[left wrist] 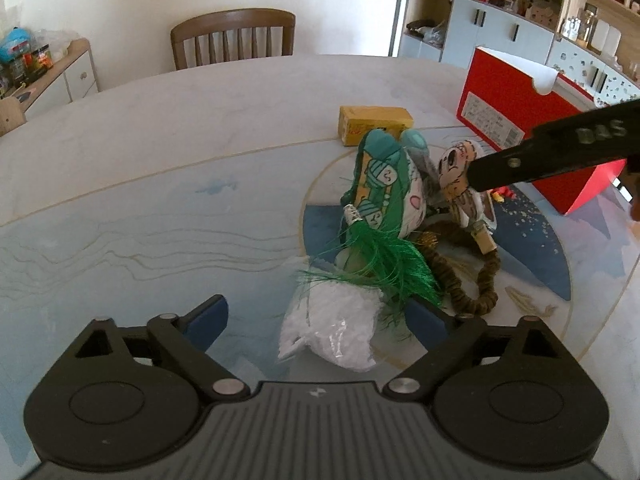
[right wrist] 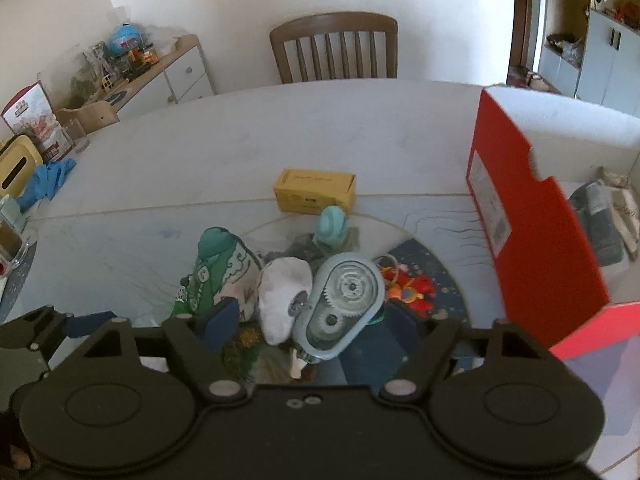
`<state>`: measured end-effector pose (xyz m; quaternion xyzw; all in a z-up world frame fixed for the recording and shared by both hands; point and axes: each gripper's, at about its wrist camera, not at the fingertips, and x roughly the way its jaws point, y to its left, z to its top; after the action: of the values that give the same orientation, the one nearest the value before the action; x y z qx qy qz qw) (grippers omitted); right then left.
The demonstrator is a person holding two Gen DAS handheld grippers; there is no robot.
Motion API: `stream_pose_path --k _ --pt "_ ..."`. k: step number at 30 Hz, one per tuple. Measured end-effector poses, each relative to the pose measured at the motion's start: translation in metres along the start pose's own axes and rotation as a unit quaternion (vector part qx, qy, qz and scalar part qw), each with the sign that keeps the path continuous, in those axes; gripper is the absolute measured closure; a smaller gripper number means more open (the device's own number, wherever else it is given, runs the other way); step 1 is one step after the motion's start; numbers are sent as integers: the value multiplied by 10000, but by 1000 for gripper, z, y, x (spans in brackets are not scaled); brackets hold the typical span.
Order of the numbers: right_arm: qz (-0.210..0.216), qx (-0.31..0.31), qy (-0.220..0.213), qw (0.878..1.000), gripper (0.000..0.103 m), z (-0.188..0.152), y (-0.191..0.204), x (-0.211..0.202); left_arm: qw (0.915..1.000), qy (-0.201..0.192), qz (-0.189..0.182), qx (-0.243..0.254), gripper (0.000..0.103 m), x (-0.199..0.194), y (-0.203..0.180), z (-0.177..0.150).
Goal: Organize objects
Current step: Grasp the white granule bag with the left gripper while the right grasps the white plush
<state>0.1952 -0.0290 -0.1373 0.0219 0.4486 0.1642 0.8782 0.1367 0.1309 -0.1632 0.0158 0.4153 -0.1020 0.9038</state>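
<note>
The left gripper is held apart around a white bag, untouched. The right gripper's jaws are spread around a gear toy (contact cannot be made out).

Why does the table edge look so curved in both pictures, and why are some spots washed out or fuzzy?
Left wrist view: the fisheye lens bends the table rim into an arc, and the daylit doorway behind the wooden chair is blown white. Right wrist view: same bending; the red box has a glaring white inner wall, and the pale blue geared gadget near the lens looks soft.
</note>
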Motion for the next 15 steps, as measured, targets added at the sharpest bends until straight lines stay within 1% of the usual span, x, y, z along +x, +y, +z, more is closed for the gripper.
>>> stream_pose_path --k 2,3,5,6,7,9,11,12,14,15 --pt "-26 75 4 10000 29 2 1 3 10000 -33 -45 11 14 -1 0 0" --pt "-43 106 5 9999 31 3 1 5 10000 -47 -76 12 18 -1 0 0" --pt "-22 178 38 9998 38 6 2 9 9999 -28 -113 24 24 0 -1 -1" --pt "-9 216 60 9997 40 7 2 11 9999 -9 -118 19 31 0 0 -1" --pt "6 241 83 9997 42 8 3 13 9999 8 -114 8 35 1 0 -2" --pt "16 261 130 9996 46 8 4 16 10000 -8 -91 25 36 0 0 -3" --pt "22 294 161 9994 51 9 6 20 10000 -15 -90 17 41 -1 0 -3" --pt "16 308 171 9994 52 9 6 21 10000 -16 -83 16 45 -1 0 -3" --pt "3 332 192 9993 59 9 7 22 10000 -4 -75 24 48 -2 -1 -4" --pt "6 339 201 9992 59 10 8 23 10000 -1 -73 22 52 -3 -1 -4"
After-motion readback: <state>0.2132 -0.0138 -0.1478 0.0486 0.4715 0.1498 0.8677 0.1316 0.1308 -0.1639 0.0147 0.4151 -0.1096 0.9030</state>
